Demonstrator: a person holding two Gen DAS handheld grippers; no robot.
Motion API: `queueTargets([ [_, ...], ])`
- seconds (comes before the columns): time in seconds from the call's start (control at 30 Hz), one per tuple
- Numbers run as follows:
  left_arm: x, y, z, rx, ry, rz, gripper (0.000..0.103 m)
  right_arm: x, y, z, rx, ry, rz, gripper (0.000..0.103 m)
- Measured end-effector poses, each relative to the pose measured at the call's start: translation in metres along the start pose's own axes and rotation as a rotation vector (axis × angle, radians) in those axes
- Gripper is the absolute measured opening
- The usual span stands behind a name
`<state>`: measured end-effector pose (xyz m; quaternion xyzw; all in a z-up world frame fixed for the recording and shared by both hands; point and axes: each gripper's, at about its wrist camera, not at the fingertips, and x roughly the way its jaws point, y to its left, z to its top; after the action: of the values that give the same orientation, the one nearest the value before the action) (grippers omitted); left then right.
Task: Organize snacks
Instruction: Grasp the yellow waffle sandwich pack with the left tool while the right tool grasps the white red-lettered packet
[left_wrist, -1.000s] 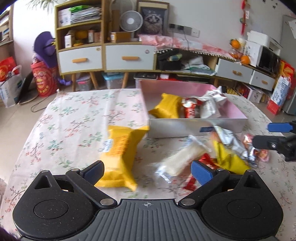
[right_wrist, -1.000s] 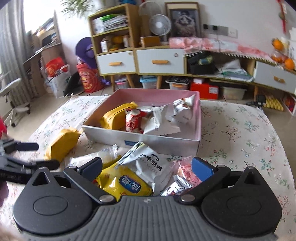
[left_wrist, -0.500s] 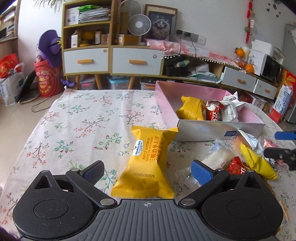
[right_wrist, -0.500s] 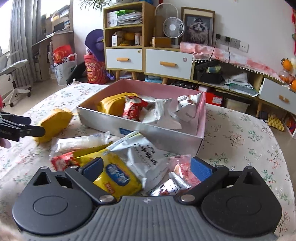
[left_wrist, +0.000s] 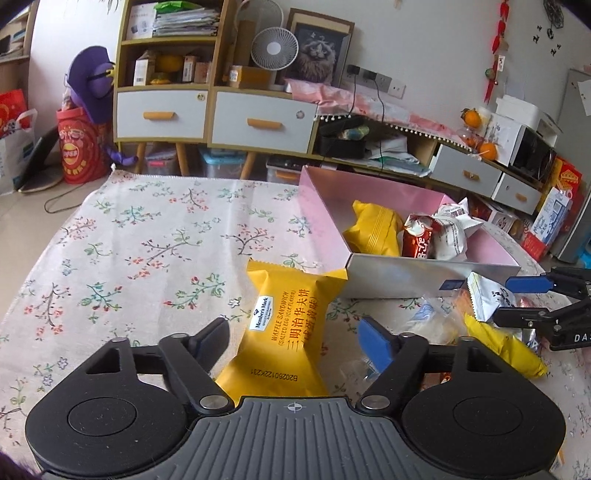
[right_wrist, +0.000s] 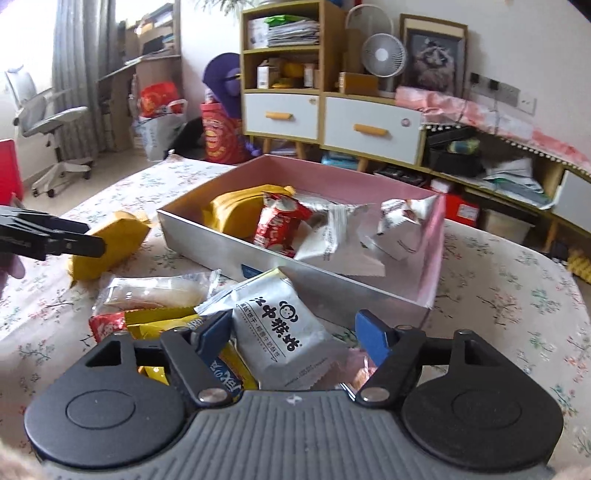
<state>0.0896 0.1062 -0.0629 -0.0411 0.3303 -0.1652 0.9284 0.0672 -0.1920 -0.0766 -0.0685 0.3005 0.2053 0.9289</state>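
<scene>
Both claws are closing: my left gripper straddles the yellow waffle packet on the tablecloth, my right gripper the grey biscuit packet beside the pink box; neither grips yet.

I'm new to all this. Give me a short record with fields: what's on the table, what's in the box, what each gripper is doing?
table: flowered cloth
box: pink box holding a yellow pack, a red pack and white packs
left gripper: jaws closing around yellow waffle pack, pads not yet pressing
right gripper: jaws closing around white snack pack, atop the loose pile
</scene>
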Motion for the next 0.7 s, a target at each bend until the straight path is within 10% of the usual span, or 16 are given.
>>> queueTargets([
  [0.33, 0.016, -0.003, 0.001, -0.027, 0.061, 0.041, 0.047, 0.009, 0.001, 0.004, 0.027, 0.041, 0.065, 0.062],
  [0.7, 0.015, -0.007, 0.002, -0.036, 0.087, 0.081, 0.041, 0.007, 0.002, 0.003, 0.032, 0.064, 0.073, 0.050],
])
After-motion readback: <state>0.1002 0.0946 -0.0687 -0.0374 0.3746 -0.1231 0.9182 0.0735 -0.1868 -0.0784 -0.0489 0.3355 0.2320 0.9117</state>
